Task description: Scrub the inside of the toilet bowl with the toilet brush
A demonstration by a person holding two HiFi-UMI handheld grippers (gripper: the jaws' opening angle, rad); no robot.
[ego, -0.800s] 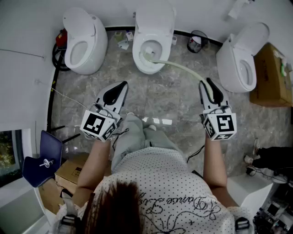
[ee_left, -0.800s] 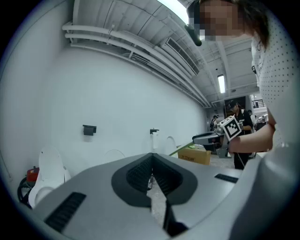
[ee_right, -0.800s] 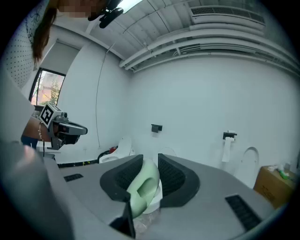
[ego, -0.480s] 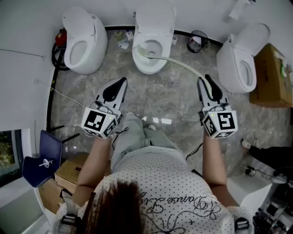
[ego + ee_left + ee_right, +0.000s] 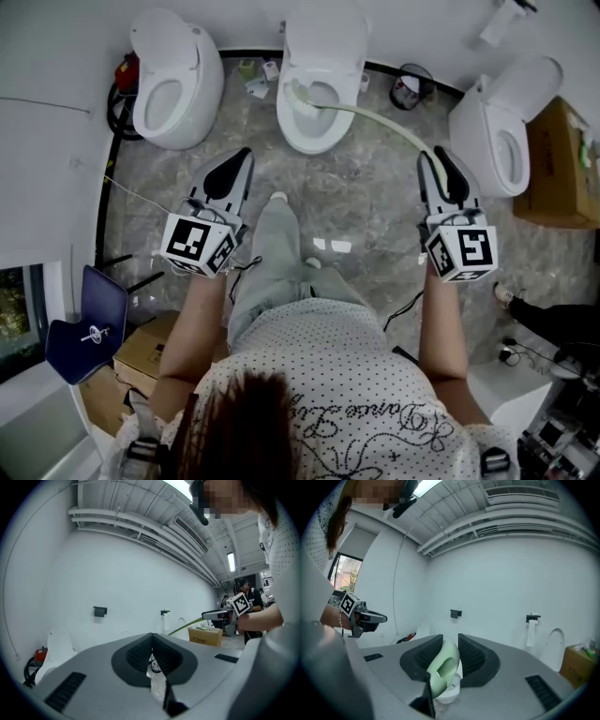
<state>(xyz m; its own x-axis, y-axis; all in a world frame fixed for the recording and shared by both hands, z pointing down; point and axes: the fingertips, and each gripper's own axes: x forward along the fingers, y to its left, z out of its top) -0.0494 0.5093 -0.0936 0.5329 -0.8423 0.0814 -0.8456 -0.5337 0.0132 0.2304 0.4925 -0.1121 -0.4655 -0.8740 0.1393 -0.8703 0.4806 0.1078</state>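
The middle white toilet (image 5: 323,127) stands open at the far wall. A toilet brush with a long pale green handle (image 5: 380,120) reaches from my right gripper (image 5: 432,156) into the bowl, its head (image 5: 296,95) at the bowl's left inner side. The right gripper (image 5: 450,645) is shut on the handle (image 5: 442,667), with the toilet (image 5: 449,692) below it. My left gripper (image 5: 243,156) hovers left of the person's leg, apart from the toilet. The left gripper (image 5: 152,639) is shut with nothing in it, and the green handle (image 5: 185,626) shows at its right.
A second toilet (image 5: 176,82) stands at the left and a third toilet (image 5: 502,139) at the right beside a cardboard box (image 5: 561,164). A small bin (image 5: 407,89) sits by the wall. A blue chair (image 5: 89,321) and a box (image 5: 141,354) are at lower left.
The person has stepped one foot forward toward the middle toilet. Both grippers moved forward, and the brush head shifted up along the bowl's left inner side.
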